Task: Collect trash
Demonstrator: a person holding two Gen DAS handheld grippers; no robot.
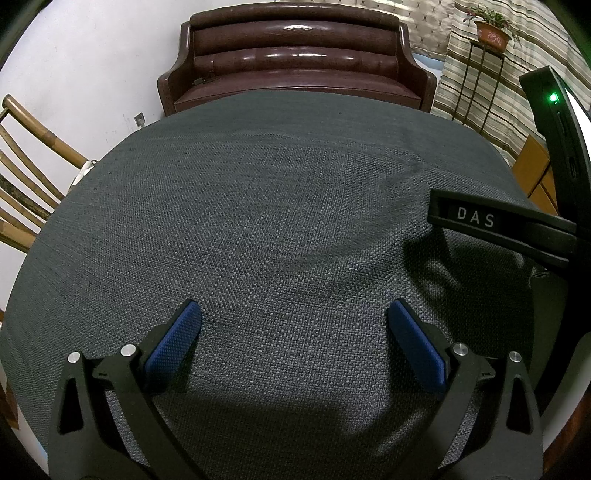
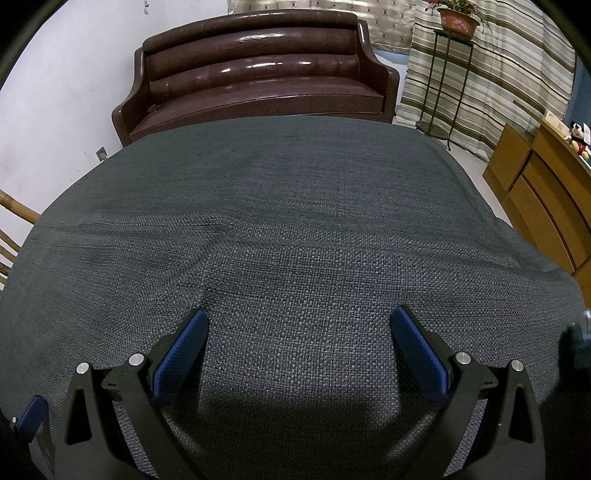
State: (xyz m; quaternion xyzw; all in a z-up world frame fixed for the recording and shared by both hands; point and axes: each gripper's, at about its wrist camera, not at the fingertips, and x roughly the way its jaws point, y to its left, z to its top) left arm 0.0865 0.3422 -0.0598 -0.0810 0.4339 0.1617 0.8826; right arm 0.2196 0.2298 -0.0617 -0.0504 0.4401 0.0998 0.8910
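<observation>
Left claw and right claw, spread wide and empty, hover over bare grey tablecloth.

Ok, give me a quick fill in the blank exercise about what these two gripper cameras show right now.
1. Both the left gripper and the right gripper have their fingers ____.
2. The table is covered by a dark grey ____.
3. Behind the table stands a brown leather ____.
4. The potted plant sits on a tall metal ____.

Missing words: open; cloth; sofa; stand
</observation>
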